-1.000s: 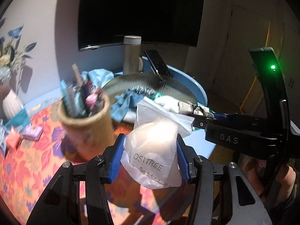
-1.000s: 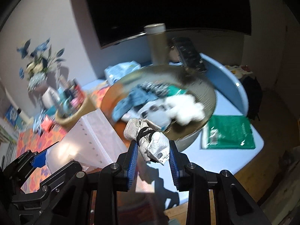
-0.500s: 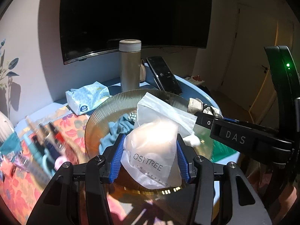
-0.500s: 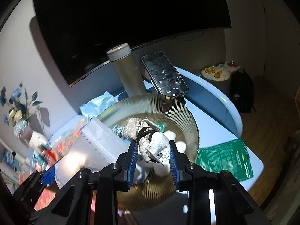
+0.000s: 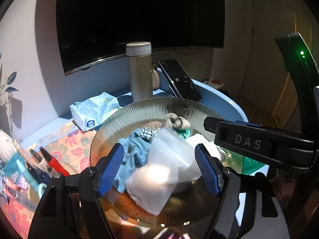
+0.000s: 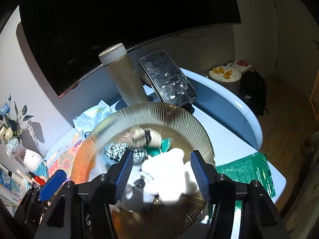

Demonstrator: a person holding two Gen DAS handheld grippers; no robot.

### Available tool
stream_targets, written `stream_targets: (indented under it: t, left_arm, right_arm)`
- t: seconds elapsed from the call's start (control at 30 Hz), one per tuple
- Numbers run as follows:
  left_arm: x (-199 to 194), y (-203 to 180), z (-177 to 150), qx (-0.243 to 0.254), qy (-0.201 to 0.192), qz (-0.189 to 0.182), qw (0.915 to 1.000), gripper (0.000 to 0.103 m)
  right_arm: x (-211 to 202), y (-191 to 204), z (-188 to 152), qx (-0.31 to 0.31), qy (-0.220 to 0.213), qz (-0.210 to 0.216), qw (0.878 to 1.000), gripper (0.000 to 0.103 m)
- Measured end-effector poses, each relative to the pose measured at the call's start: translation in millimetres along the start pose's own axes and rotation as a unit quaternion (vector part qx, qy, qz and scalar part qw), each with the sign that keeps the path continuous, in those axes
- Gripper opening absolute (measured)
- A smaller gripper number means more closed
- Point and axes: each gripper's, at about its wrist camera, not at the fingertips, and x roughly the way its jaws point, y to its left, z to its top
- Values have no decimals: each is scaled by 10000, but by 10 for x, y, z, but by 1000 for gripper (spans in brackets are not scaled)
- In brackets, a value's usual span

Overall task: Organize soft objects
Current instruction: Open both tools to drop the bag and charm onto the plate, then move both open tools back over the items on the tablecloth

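A ribbed glass bowl (image 5: 139, 109) (image 6: 179, 117) holds several soft things. My left gripper (image 5: 159, 168) is open over it, and a white plastic pouch (image 5: 163, 171) lies loose in the bowl between its fingers. My right gripper (image 6: 160, 172) is open above the bowl. A beige rolled bundle with a black band (image 6: 144, 136) (image 5: 177, 120) lies at the bowl's far side. A white fluffy item (image 6: 169, 177), a blue cloth (image 5: 135, 151), a checked scrunchie (image 6: 117, 151) and a green piece (image 6: 159, 149) also lie inside.
A metal flask (image 5: 139, 71) and a leaning phone (image 6: 169, 77) stand behind the bowl. A tissue pack (image 5: 93, 113) lies at its left. Pens (image 5: 39, 165) stick up at the left. A green packet (image 6: 249, 171) lies right of the bowl, near the table edge.
Both grippers moved over the bowl and opened. The left let the white pouch drop into the bowl; the right let the beige bundle drop at the bowl's far side.
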Motion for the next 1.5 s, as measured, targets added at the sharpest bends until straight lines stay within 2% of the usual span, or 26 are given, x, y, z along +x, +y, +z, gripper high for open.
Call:
stream_targets:
  t: [0.3,0.47,0.6,0.77,1.07,1.17,1.27,1.43,1.5]
  left_arm:
    - [-433,-73,-97,-13,-187,12,9998,72]
    - [-728,-17,-212,-91,-24,388,9992,72]
    - [-1008,234,-393,-386,-2,631,9973,72]
    - [-1366,668,-633,-830,-34,931,9922,72]
    - [-1824,1394,-1047,-1449,-146,1459,9785,72]
    - [-1907,1659,-1206,-1663,-108,1642,9722,72]
    - [-1995,2033,-1439,-2022,3,1934,9601,72]
    - [-2204,2789,-1887,-2802,228,2437,9282,72]
    - [-2281,2996,-2014,-2973,265,2597,9184,72]
  right_arm:
    - [-452,159,-154,-244,-264,-35,9993,58]
    - [-783,326,-260,-470,-483,75,9977,58]
    - [-937,600,-411,-725,-455,340,9957,58]
    - [-1087,1031,-646,-1182,-444,431,9911,58]
    - [-1266,1855,-1111,-1990,-453,772,9759,58]
    - [-1238,2112,-1248,-2218,-374,892,9703,58]
    - [-1157,2360,-1385,-2440,-241,1101,9632,58]
    - [-896,2772,-1649,-2761,138,1400,9508,58]
    - [-753,2934,-1744,-2829,334,1512,9466,58]
